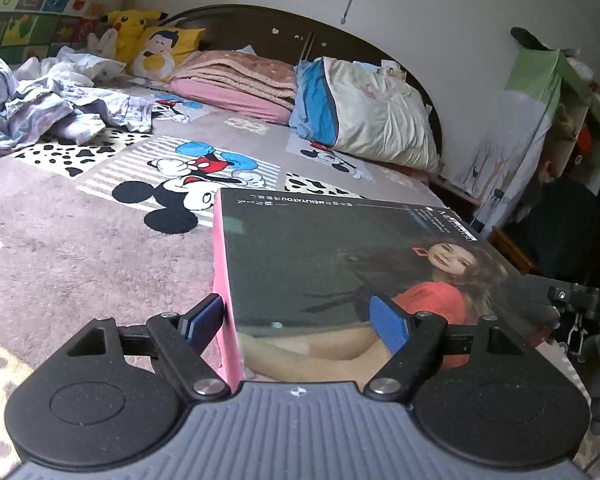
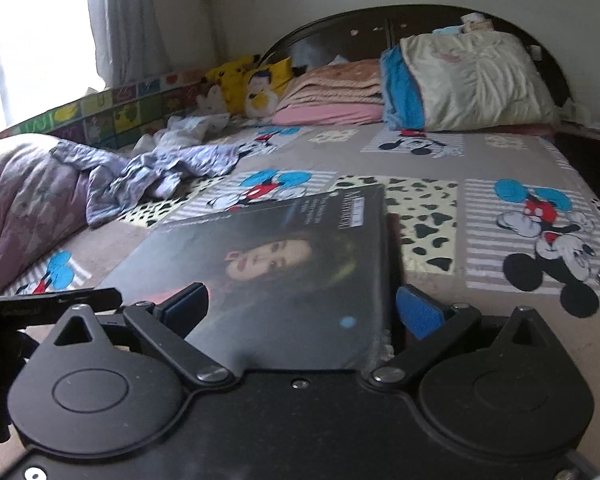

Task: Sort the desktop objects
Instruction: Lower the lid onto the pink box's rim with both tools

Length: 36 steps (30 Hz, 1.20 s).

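One flat rectangular box (image 1: 340,248), glossy dark film-wrapped lid with a printed photo, matte pink side wall, sharp straight edges. Lies on the bed (image 1: 80,248), over a soft napped grey spread with cartoon-mouse patches, at the near part of the mattress.

Left claw (image 1: 300,316): hard black plastic, two blue ribbed pads (image 1: 392,328). Stands wide apart, astride the box's pink left edge; outer pad just beside the pink wall, inner pad over the lid. No clamp visible.

Right claw (image 2: 304,304): same build, likewise spread wide, astride the box's (image 2: 280,240) opposite edge. A dark gap shows between outer pad and box wall; nothing gripped.

Plenty of bare spread left of and beyond the box. Further back: one crumpled cream pillow (image 1: 380,120), one folded pink quilt (image 1: 240,80), one yellow plush toy (image 1: 128,24), against a curved dark headboard (image 1: 280,28).
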Available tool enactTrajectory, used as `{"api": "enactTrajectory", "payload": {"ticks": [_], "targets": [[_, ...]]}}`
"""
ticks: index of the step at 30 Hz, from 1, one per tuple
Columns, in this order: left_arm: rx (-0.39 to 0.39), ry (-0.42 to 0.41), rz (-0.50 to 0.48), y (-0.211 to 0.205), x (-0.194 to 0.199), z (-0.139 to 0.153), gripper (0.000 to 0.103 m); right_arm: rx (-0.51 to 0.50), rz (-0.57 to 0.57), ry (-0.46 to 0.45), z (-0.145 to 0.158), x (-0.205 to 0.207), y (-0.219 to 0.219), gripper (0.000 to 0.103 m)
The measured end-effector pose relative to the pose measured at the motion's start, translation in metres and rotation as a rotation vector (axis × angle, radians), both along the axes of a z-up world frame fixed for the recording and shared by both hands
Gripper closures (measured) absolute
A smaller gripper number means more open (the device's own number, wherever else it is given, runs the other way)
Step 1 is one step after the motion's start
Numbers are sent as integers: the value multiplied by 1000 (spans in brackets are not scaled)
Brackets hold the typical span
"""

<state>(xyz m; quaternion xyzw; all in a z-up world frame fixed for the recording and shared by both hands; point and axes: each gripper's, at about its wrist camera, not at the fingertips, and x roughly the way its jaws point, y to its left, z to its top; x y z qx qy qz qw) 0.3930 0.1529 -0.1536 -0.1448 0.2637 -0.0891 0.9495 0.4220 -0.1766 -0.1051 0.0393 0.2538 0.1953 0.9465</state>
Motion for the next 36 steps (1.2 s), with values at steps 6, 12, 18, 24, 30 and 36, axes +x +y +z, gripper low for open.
{"api": "enactTrajectory", "payload": {"ticks": [6,12,18,24,30,36], "targets": [[35,-18,0,-9,-7,4,23,91,-27,49,-9,2,-21,1],[100,-23,-21,-27,-1,9,22,231,-14,118,-17,7,-33,1],[153,-36,-26,-34,-2,11,22,180,-53,91,-16,2,-34,1],[180,-35,13,-42,-3,9,21,100,-121,70,-14,8,-35,1],[135,-27,38,-38,2,10,20,64,-159,117,-23,22,-40,1],[197,-14,-11,-48,7,7,15,29,-163,133,-29,24,-39,2]]}}
